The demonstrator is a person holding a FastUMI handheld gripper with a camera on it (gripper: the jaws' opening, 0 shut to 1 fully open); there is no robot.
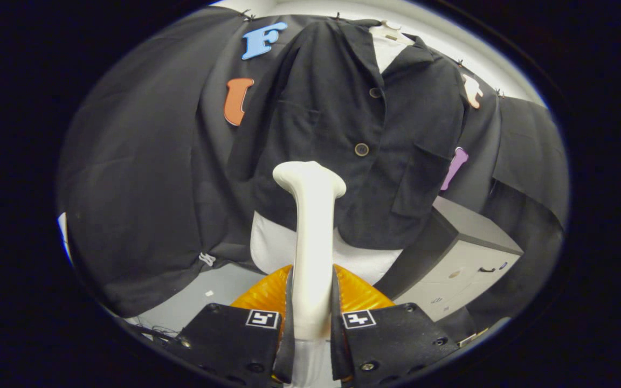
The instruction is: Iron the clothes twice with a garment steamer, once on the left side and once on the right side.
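Gripper: the gripper point(311, 315) is clamping the handle of the garment steamer point(313, 237), one finger pressing on each side of the white shaft.
Garment steamer: it is rising upright from between the fingers, its flat head sitting just in front of the lower front of the shirt; whether the head is touching the cloth cannot be told.
Black shirt: the black shirt point(343, 124) is hanging on a white hanger point(391, 32) straight ahead of the gripper, buttoned down the front, with a chest pocket on the side right of the buttons.
Steamer head position: it is facing the panel left of the button row, below the lower button point(361, 149).
White form: a white form point(273, 245) is showing under the shirt's hem, behind the steamer's shaft.
Orange piece: an orange ribbed piece point(353, 293) is lying just behind the fingers, either side of the shaft.
Cabinet: a light grey cabinet point(464, 258) is standing to the right, below the shirt's hem.
Floor: a pale floor point(219, 291) is showing beyond the left finger.
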